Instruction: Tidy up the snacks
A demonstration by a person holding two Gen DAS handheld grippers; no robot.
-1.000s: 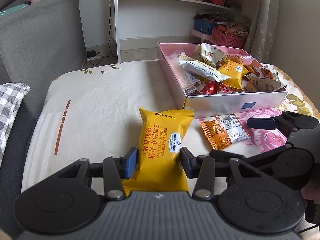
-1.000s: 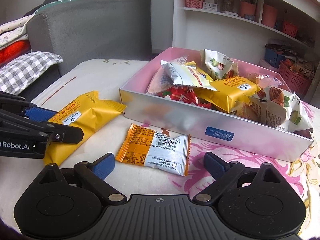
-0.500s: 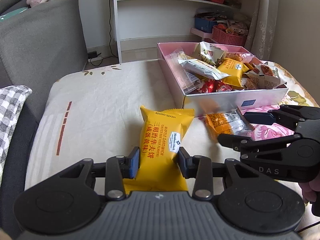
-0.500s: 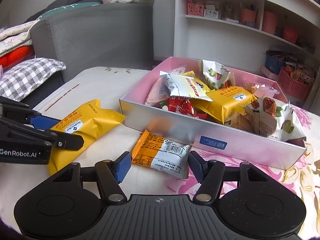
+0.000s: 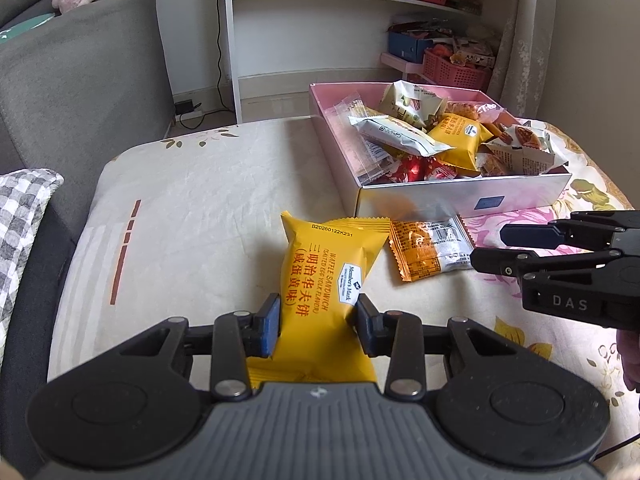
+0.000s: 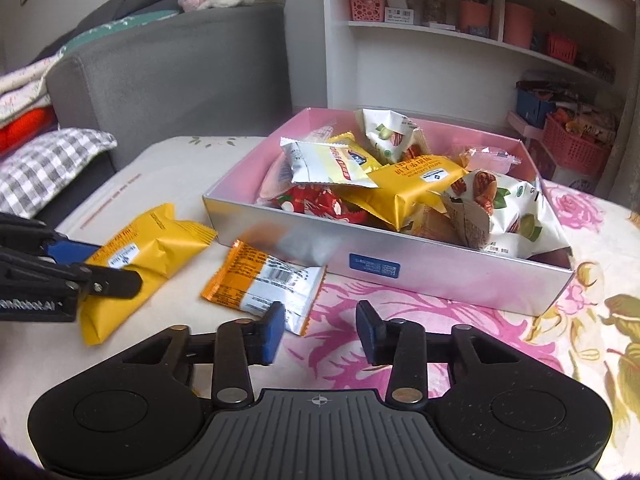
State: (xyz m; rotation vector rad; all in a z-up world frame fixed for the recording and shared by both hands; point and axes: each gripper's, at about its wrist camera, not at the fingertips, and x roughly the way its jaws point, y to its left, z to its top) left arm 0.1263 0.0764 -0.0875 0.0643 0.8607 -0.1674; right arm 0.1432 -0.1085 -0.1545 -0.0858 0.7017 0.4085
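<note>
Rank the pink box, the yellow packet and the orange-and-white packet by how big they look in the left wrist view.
1. pink box
2. yellow packet, though it lies nearest the camera
3. orange-and-white packet

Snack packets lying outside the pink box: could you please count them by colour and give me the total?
yellow packet: 1
orange-and-white packet: 1
Total outside the pink box: 2
</note>
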